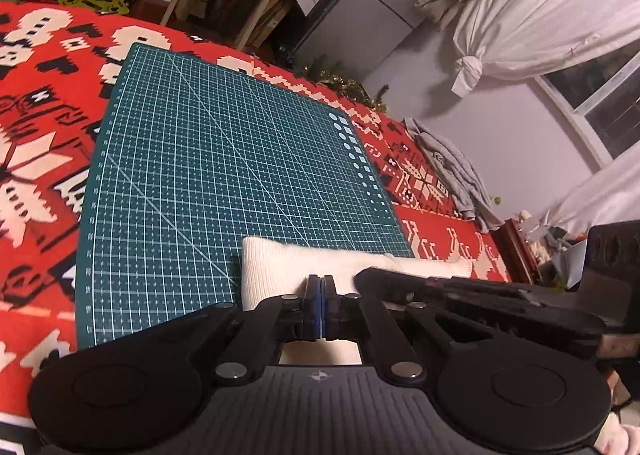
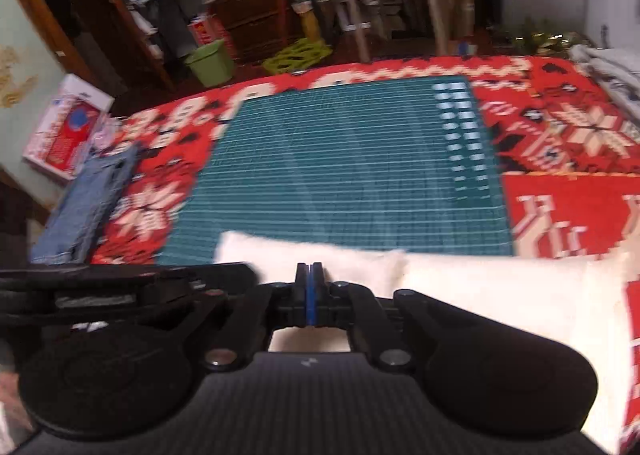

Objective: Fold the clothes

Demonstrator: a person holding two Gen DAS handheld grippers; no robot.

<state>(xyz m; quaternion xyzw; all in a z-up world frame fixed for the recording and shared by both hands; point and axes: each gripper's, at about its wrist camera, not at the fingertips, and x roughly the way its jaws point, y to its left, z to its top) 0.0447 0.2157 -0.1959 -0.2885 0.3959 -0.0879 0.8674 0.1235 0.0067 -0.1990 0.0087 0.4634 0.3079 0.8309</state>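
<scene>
Now, left wrist view first.
Left tool: its two fingers are pressed together, blue pads meeting, over the near part of the white garment; whether cloth is pinched between them cannot be told.
White garment: a folded cream knit lying at the near edge of the green cutting mat, its long axis running left to right across the view, one end on the mat and the other end reaching past the mat's right edge onto the red patterned blanket.
Right tool: comes in from the right as a dark body lying over the garment's right part.
Cutting mat: lies flat on the blanket, grid side up.
Grey garment: crumpled at the far right edge of the blanket, well apart from the white one.

Right wrist view, which is blurred.
Right tool: fingers closed against each other above the garment's near edge; a grip on the cloth cannot be confirmed.
White garment: stretches left to right along the mat's near edge, spreading wider toward the right over the blanket.
Left tool: a dark shape entering from the left, just beside the garment's left end.
Denim piece: lies at the blanket's left edge, well apart from the white garment.
</scene>
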